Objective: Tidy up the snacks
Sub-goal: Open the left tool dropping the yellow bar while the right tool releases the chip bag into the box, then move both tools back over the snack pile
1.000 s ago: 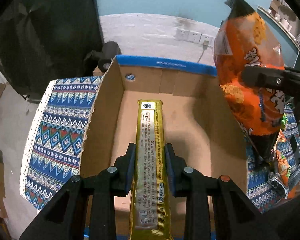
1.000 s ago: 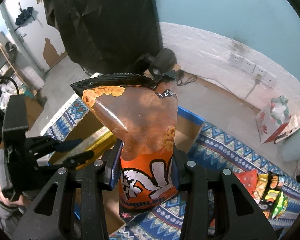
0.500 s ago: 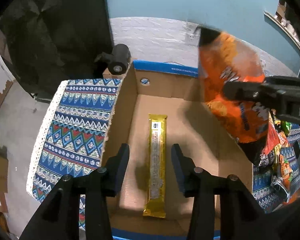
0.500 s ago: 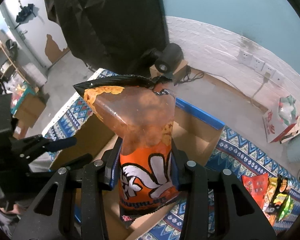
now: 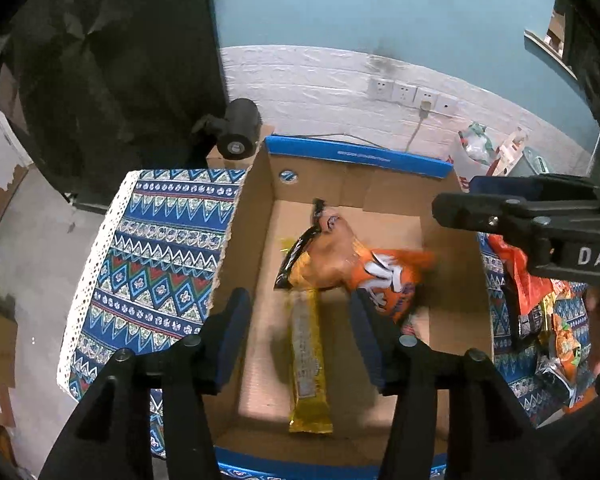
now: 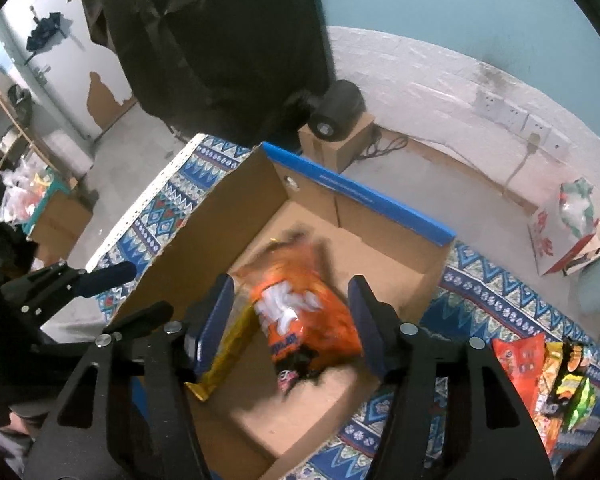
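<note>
Inside the cardboard box (image 5: 252, 240), orange bag (image 5: 380, 276) overlaps yellow bar (image 5: 308, 360); both grippers' jaws opening, empty.

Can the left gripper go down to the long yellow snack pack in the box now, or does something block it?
Only partly, probably. The left gripper, jaws opening and empty, hangs over the yellow pack, whose near half is bare. The orange chip bag covers its far end.
</note>
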Demonstrator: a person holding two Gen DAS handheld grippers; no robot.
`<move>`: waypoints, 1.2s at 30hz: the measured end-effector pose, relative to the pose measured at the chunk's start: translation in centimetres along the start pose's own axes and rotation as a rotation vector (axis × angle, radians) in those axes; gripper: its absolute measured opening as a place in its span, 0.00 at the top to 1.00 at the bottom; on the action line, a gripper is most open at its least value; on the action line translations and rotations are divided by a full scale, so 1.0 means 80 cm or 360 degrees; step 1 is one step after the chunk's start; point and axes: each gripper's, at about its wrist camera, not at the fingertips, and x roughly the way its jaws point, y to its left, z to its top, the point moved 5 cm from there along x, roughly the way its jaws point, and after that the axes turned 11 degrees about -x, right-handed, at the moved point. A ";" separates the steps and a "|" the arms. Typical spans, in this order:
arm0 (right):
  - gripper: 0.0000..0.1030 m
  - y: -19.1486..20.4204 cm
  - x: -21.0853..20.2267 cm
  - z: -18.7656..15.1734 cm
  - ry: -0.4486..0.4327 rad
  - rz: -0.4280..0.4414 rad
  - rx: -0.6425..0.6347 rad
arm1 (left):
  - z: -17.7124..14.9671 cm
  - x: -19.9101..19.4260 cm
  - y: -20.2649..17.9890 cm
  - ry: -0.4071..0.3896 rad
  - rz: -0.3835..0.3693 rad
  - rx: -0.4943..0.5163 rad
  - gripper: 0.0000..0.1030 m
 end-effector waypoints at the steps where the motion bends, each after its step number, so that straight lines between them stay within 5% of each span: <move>1: 0.34 -0.003 -0.004 -0.002 -0.0006 -0.0011 0.0004 | -0.001 0.000 -0.003 -0.0006 0.0002 0.0011 0.42; 18: 0.23 -0.068 -0.067 -0.076 0.0042 -0.0204 -0.0002 | -0.020 -0.010 -0.091 0.0016 -0.0047 0.0227 0.23; 36: 0.23 -0.144 -0.139 -0.187 0.0086 -0.0343 0.0064 | -0.065 -0.005 -0.218 0.0124 -0.0141 0.0527 0.23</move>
